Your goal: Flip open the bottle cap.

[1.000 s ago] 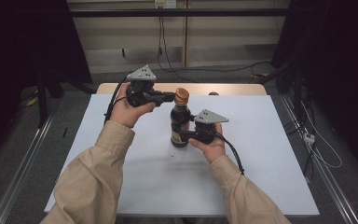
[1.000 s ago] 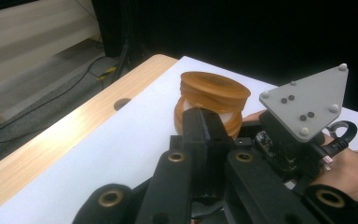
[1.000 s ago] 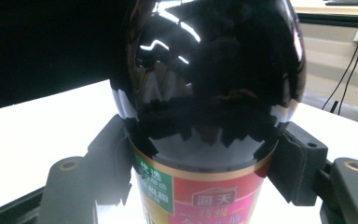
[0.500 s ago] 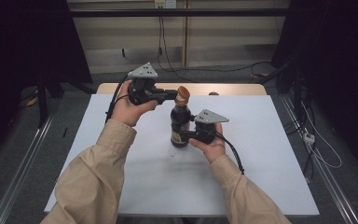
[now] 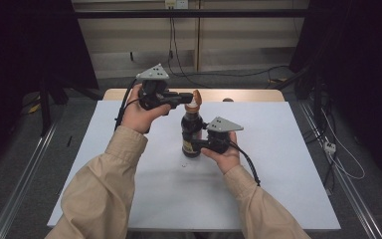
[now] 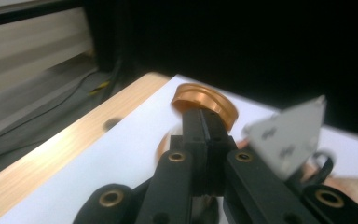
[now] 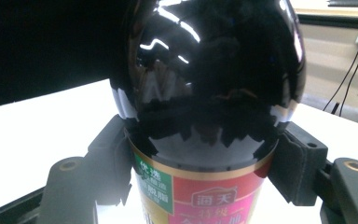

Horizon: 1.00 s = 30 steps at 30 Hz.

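We have the white table [image 5: 288, 149] under everything, its wooden far edge [image 6: 51, 154] showing past the white sheet, and the work sits near the middle of it so both our hands can reach it without stretching. The dark bottle [image 5: 191, 134] stands upright there, slightly toward the far side, base on the sheet; standing it keeps the liquid below the neck while the top is being handled. Our right gripper [image 5: 199, 144] comes in level from the right and is clamped on the bottle's lower body, 1 jaw on each side just above the red and green label [image 7: 200, 196], as the right gripper view shows. We judge this hold is there purely to brace: low on the body it stops the bottle from tipping or spinning when force goes in at the top. Our left gripper [image 5: 188, 97] reaches in level from the left at neck height with its 2 jaws pressed together, and in the left gripper view their tips meet at the near rim of the copper-coloured cap [image 6: 205, 101]. The cap looks tilted up like a flip lid, so we judge the closed tips are working its edge; whether they pinch it or only push it, we cannot tell.
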Each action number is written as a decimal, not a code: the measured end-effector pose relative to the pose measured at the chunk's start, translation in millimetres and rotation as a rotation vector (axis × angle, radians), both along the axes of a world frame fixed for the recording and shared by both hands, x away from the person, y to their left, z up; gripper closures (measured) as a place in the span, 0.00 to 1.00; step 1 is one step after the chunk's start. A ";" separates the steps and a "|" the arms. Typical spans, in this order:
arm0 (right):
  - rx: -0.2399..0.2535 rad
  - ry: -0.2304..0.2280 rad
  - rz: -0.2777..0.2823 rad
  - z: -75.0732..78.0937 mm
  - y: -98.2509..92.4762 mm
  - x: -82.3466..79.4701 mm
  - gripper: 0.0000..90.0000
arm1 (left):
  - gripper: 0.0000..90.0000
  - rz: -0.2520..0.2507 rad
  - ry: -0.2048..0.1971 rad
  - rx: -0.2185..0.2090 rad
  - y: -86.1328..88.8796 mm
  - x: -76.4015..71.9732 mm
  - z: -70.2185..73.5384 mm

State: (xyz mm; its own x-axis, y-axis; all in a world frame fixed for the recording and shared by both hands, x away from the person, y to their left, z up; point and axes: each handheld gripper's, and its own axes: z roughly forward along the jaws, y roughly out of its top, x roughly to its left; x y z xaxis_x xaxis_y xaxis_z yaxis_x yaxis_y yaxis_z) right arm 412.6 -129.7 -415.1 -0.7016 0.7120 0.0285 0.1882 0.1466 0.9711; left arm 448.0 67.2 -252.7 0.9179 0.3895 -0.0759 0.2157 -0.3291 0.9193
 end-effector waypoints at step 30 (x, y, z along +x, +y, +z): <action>0.016 0.020 -0.008 0.2 -2.0 0.3 0.33 | 0.98 0.029 -0.019 -0.013 11.3 -4.4 -1.0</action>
State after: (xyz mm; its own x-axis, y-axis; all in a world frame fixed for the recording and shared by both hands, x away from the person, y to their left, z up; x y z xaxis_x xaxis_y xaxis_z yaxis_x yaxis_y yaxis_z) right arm 412.9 -131.7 -414.9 -0.6949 0.7171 0.0538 0.2089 0.1297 0.9693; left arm 443.6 78.5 -253.7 0.9074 0.4153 -0.0644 0.2080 -0.3105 0.9275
